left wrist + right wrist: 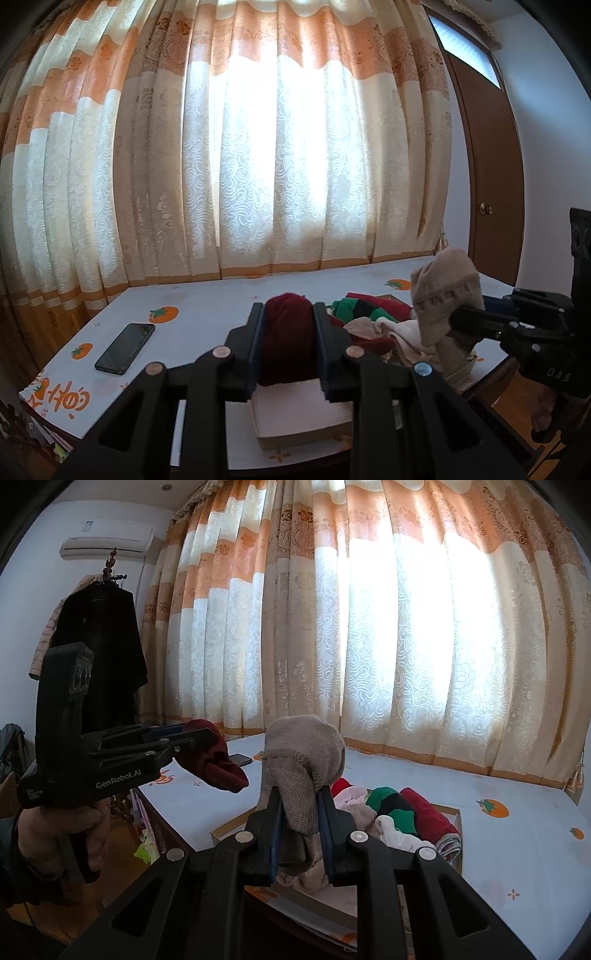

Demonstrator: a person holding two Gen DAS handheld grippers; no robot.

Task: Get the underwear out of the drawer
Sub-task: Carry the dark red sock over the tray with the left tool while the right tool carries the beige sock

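While the left wrist view looks across the table [207, 306], a dark red garment [288, 336] is clamped in the left gripper [288, 350], and a beige garment [447, 295] is pinched by the right gripper [465, 319] above the drawer [469, 363]. From the right wrist view, the beige piece is gripped tightly, raised over the clothes-filled drawer.

The left wrist fisheye looks forward between its own black gripper fingers [256, 347], close above the white table cover printed with orange fruits [207, 306], facing the orange-and-cream patterned curtain [258, 147]. The right wrist fisheye sits just as near the same table cover [517, 830], facing that curtain [406, 646]. Each catches the other gripper at its edge, and both share the open cardboard drawer of mixed clothes [448, 808]
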